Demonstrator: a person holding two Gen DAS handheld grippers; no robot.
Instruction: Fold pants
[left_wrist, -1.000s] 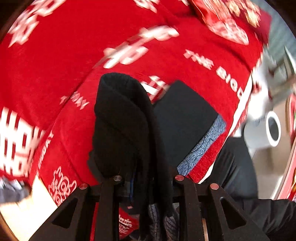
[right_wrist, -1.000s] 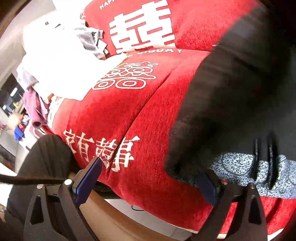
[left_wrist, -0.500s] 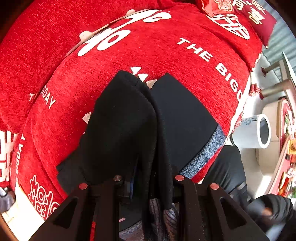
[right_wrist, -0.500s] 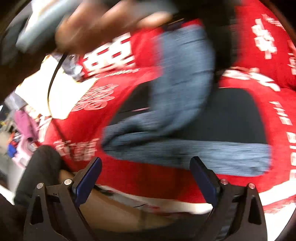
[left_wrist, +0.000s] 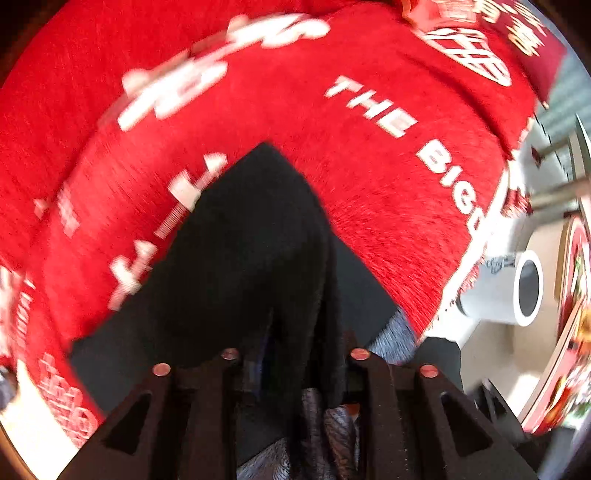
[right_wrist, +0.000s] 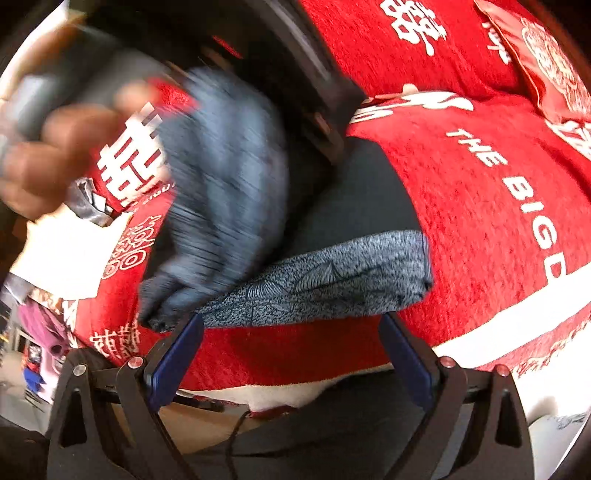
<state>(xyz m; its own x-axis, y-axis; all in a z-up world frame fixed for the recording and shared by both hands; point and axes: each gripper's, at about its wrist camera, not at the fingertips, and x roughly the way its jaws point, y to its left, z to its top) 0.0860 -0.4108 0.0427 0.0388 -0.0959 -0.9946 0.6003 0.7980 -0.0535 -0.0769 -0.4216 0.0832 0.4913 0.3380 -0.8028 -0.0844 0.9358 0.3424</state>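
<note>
While my left gripper points down over the red cover, its jaws are opening with a black fold of the pants between them. My right gripper stands wide apart and empty, just short of the pants' grey patterned waistband, which lies flat on the cover.
</note>
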